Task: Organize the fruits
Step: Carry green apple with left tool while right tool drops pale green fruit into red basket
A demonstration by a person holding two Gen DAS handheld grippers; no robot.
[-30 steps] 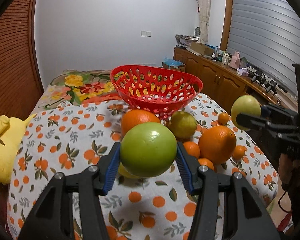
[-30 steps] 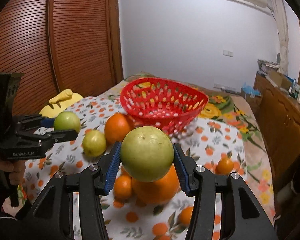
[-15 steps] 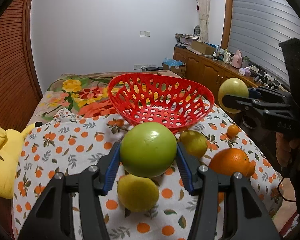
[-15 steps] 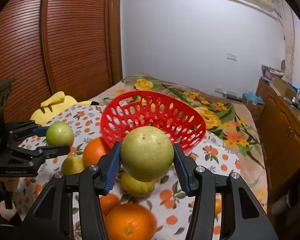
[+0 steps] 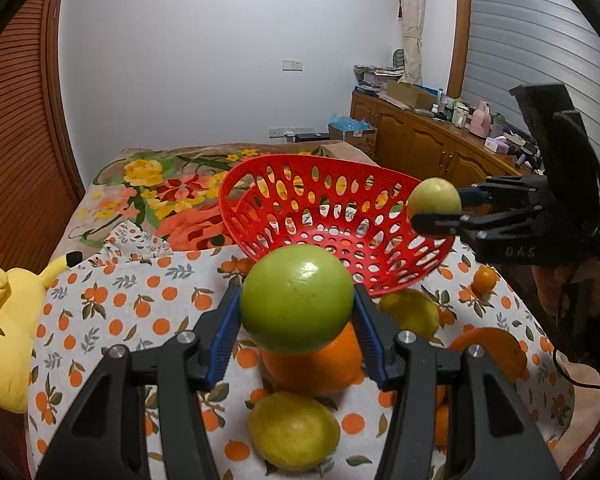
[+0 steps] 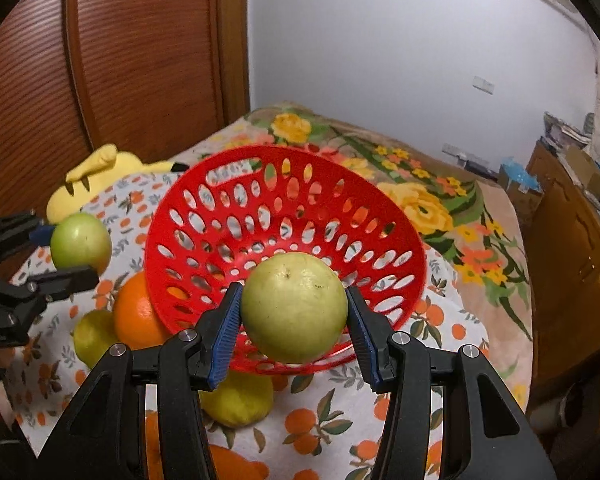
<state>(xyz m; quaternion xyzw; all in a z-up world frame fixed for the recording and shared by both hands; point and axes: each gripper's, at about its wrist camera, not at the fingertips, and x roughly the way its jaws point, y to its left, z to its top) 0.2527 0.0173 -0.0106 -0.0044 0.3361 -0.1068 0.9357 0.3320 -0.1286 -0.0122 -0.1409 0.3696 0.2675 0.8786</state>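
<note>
Both grippers closer to basket vs 1 s ago; basket fills more of each view, fruit pile now under/behind the fingers instead of ahead

L gripper (image 5: pixel 297 312): blue pads clamped on green apple (image 5: pixel 297 298), both sides touching. Apple sits in front of near rim of red basket (image 5: pixel 260 216) in L wrist view, not inside. Directly below it an orange (image 5: pixel 312 372), and nearer the camera a yellow-green fruit (image 5: pixel 294 430), both on the cloth (image 5: pixel 112 300). Another yellow-green fruit (image 5: pixel 414 312) just beside basket base, R side; second orange (image 5: pixel 492 348) further R, small orange (image 5: pixel 485 279) beyond it

R gripper (image 6: pixel 294 316): pads clamped on pale yellow-green apple (image 6: pixel 295 306), both sides touching. In R wrist view it hangs over basket's near wall/rim (image 6: pixel 204 216); from L wrist view same apple (image 5: pixel 434 197) shows at basket's R rim edge, above rim level. Basket has no fruit in it

R wrist view also shows L gripper (image 6: pixel 66 258) at left w/ green apple (image 6: pixel 81 242), just left of basket. Orange (image 6: pixel 134 314) touching basket's outer wall, yellow-green fruit (image 6: pixel 94 334) beside it, another (image 6: pixel 236 398) under basket's near edge

Yellow plush (image 5: pixel 4 320) at far L edge of cloth. Person's hand (image 5: pixel 560 288) partly visible behind R gripper body, dim
</note>
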